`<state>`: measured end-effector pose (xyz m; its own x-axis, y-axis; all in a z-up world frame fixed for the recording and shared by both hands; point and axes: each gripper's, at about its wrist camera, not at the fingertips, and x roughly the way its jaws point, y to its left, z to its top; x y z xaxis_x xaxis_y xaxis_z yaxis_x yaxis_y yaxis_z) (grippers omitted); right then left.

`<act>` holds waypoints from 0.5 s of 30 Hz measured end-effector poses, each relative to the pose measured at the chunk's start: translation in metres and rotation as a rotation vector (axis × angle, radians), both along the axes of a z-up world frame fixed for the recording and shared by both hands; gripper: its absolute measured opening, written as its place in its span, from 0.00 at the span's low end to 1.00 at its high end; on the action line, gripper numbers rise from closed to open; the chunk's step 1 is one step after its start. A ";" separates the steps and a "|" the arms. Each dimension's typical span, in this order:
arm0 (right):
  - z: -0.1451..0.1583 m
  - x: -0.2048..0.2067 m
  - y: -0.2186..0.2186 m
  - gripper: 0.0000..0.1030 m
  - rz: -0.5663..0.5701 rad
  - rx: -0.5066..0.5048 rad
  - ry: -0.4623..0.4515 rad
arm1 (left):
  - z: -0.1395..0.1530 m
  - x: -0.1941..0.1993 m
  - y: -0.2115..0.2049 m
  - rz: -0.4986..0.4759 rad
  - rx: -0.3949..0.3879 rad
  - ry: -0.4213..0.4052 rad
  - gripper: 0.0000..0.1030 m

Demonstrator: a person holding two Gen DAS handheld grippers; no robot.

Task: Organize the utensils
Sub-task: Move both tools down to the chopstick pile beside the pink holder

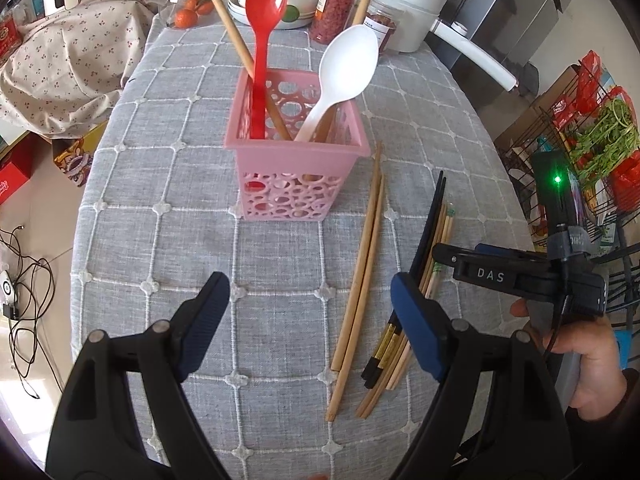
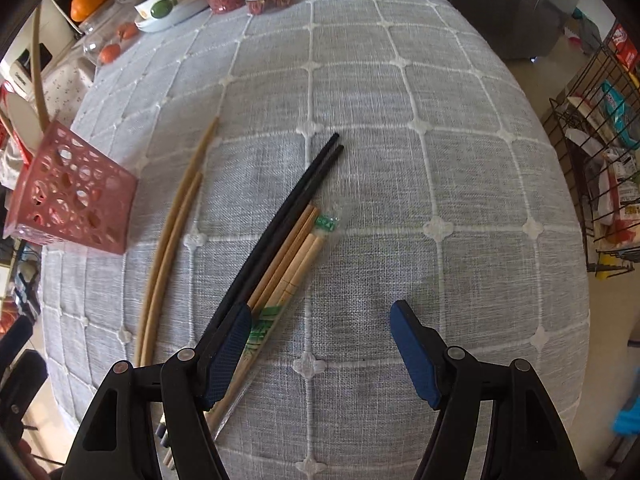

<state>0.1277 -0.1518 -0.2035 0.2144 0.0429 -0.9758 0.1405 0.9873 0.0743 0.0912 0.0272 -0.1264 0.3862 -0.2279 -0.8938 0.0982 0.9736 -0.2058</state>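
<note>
Your left gripper [image 1: 310,300] hangs over the grey checked tablecloth [image 1: 160,184] with its jaws spread wide and nothing between them. Ahead of it stands the pink basket [image 1: 294,168], holding a red spoon [image 1: 264,32], a white spoon [image 1: 344,76] and two long wooden chopsticks [image 1: 228,20] that lean out toward the back of the table. Just right of the basket, a pale wooden pair [image 1: 362,272] lies flat on the cloth. Your right gripper [image 2: 320,332] is also wide open and empty; its left finger [image 2: 228,356] sits over the near end of the mixed bundle, where the black chopsticks [image 2: 300,196] lie touching the bamboo chopsticks [image 2: 292,252], one of which seems to be in a green-printed wrapper, though the print is too small to read. Whether that finger touches the bundle cannot be told from here
</note>
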 end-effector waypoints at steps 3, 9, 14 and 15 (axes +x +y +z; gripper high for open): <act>0.001 0.000 0.002 0.70 0.003 -0.016 -0.003 | 0.000 -0.001 0.001 0.000 -0.001 0.002 0.80; 0.001 -0.007 0.005 0.68 0.007 -0.002 0.015 | -0.001 -0.001 0.000 -0.007 -0.002 0.003 0.80; 0.001 -0.010 0.007 0.53 0.024 -0.047 0.019 | -0.003 -0.002 -0.003 -0.015 0.005 0.007 0.80; 0.002 -0.010 0.009 0.50 0.027 -0.058 0.020 | -0.003 -0.002 -0.004 -0.018 0.007 0.008 0.80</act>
